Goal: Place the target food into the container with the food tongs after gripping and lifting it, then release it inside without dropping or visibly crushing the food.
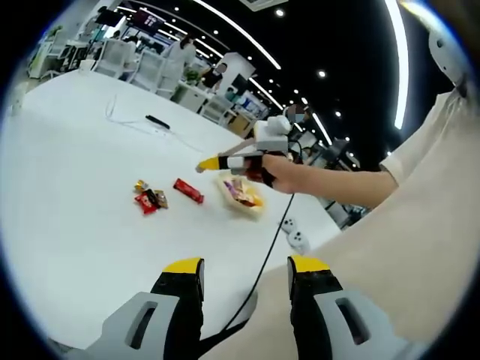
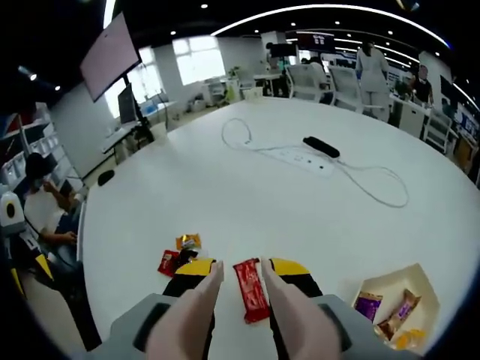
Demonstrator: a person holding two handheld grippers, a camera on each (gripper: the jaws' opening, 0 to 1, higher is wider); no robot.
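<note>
Here the red bar [image 2: 251, 298] is a long, flat, shiny red wrapper with small print, lying on the white table [image 2: 247, 202]. In the right gripper view it sits between the two beige tongs [image 2: 238, 300] fixed to the right gripper [image 2: 238, 268]; the arms stand apart on either side of it and seem not to touch it, so that gripper is released, holding nothing. In the left gripper view the same bar [image 1: 188, 190] lies just under the tips of the tongs, with a hand [image 1: 281, 171] around the right gripper [image 1: 214, 163] above it.

Left of the bar in the right gripper view lie a few small sweets [image 2: 177, 256], red, orange and dark. To the bar's right stands a pale paper tray [image 2: 420, 289] holding wrapped snacks [image 2: 386, 315], purple, brown and yellow.

The left gripper [image 1: 245, 268] hangs well apart from the bar, near the table's edge, jaws spread and empty; a black cable [image 1: 266, 259] runs between them.

Beyond the bar, a white power strip [image 2: 304, 160] and a black remote [image 2: 321, 146] lie on the table. The room is an office with ceiling lights, desks, a wall screen [image 2: 110, 54] and people at its edges.
</note>
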